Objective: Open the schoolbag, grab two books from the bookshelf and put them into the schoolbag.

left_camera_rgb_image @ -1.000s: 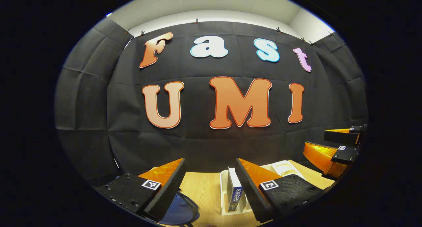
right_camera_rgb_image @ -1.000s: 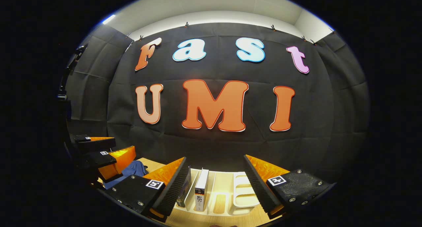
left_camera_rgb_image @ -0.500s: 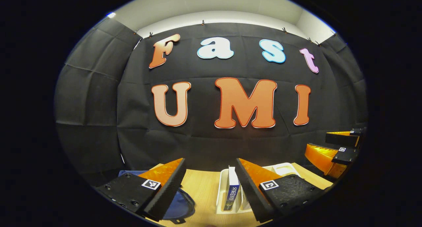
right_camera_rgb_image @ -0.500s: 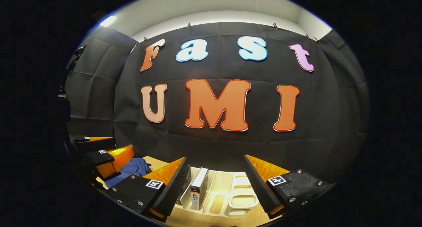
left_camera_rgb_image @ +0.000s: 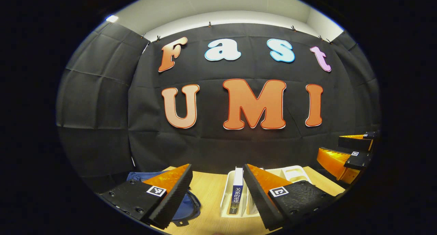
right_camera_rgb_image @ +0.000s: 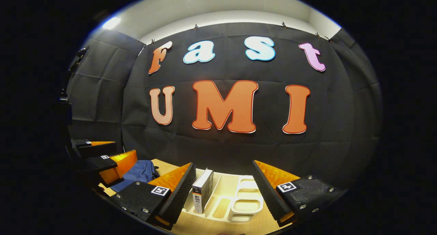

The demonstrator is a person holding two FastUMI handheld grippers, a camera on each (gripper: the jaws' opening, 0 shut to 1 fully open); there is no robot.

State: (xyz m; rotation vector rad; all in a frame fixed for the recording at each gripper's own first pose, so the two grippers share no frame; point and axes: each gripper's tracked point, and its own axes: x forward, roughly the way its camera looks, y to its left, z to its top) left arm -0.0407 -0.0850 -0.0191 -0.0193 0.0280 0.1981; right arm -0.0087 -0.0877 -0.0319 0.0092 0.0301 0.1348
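Black-draped booth [left_camera_rgb_image: 95,102], wooden table [left_camera_rgb_image: 208,190]

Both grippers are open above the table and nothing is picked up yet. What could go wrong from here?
The books stand close together in the white rack, so the right gripper may pinch two or knock one over. The rack looks light and could slide or lift with a book. The schoolbag lies slumped beside the left gripper; whether it is open is unclear, so a book may catch.

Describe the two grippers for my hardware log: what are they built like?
Both match. The left gripper and right gripper each have two wedge-shaped fingers with ribbed inner faces, on black textured bases with screws. Each base carries a small square black-and-white marker. No cables or sleeves are visible.
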